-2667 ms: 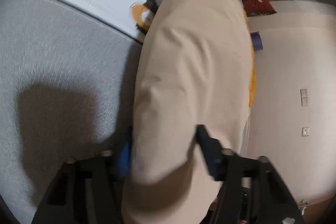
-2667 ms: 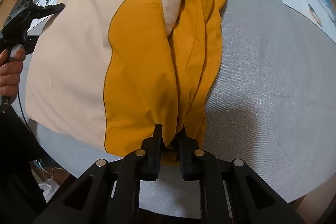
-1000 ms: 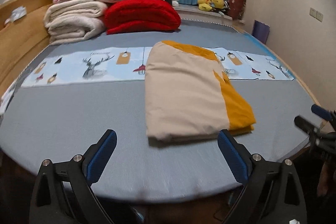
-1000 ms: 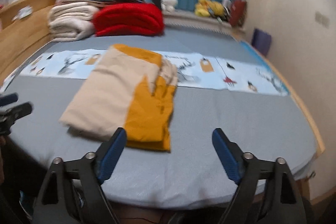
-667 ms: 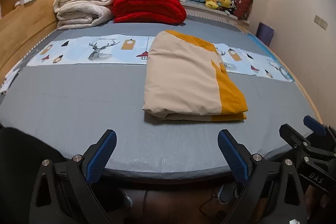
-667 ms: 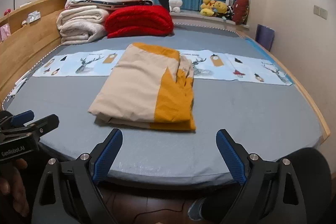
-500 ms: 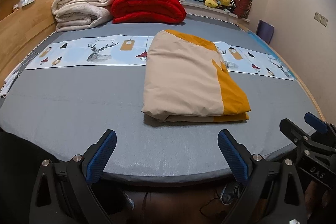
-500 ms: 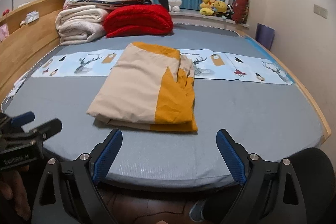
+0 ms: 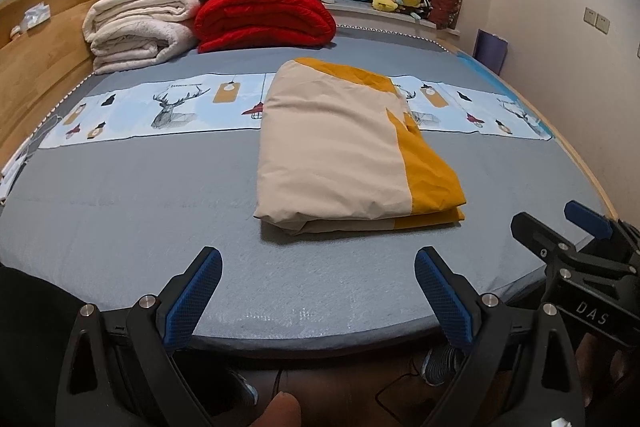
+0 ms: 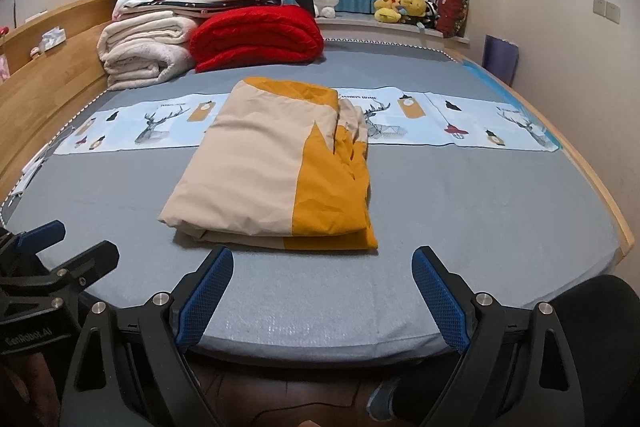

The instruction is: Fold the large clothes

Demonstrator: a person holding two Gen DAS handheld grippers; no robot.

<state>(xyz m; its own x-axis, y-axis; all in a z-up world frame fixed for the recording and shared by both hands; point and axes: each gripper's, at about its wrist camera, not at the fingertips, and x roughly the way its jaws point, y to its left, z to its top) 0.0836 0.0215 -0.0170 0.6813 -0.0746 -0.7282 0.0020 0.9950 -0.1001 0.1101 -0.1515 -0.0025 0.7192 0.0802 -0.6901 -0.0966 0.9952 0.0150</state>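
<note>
A: Where is your garment?

B: It lies folded flat on the bed, its far end over the printed strip that runs across the mattress. From your left gripper it reads as a beige panel with a yellow band down its right side; from your right gripper the yellow edge looks bunched where the layers stack.

A: And your fingers?

B: Your left fingers stand wide apart with nothing between them, hanging over the near edge of the bed, clear of the garment. Your right fingers are spread just as wide, also empty, just short of the fold's near edge.

A: Can you see each tool from the other?

B: Yes. Your right gripper shows at the right edge of the left view, your left one at the left edge of the right view; both sit off the bed's near side.

A: What else is on the bed?

B: A red quilt and cream blankets are piled at the far left, well apart from the garment.
</note>
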